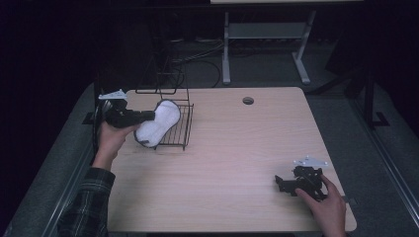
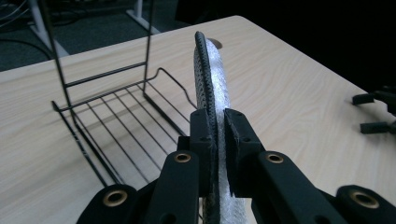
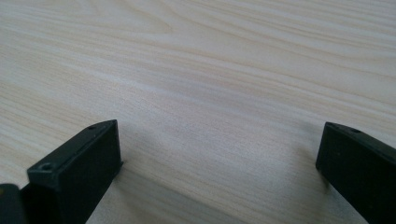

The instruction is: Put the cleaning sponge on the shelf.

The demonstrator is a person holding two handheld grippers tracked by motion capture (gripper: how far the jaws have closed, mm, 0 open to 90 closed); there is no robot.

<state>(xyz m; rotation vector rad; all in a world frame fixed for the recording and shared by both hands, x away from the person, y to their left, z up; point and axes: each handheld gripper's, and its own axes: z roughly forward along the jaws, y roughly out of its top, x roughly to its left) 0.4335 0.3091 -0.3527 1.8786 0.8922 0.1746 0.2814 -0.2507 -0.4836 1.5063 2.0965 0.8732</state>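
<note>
**Insole held on edge over wire rack at a wooden table**

A pale wooden table (image 1: pixel 232 163) stands in a dark room, grey floor around it and the legs of a white desk frame (image 1: pixel 267 44) behind. Nearest the camera in the high view, a person's right hand rests at the table's near right corner with the right gripper (image 1: pixel 280 183) low over the bare wood; in the right gripper view its two black jaws stand wide apart with nothing but tabletop between them. Farther back on the left, a hand in a plaid sleeve (image 1: pixel 86 207) raises the left gripper (image 1: pixel 148 116), whose jaws are closed tight on a white insole (image 1: pixel 159 123) with a dark rim. The left gripper view shows the insole (image 2: pixel 212 79) pinched near one end and standing on edge, rising straight up between the jaws. It hangs over the near left part of a black wire rack (image 1: pixel 178 123), which sits toward the table's far left. Beyond, a round cable hole (image 1: pixel 248 100) marks the far edge.
</note>
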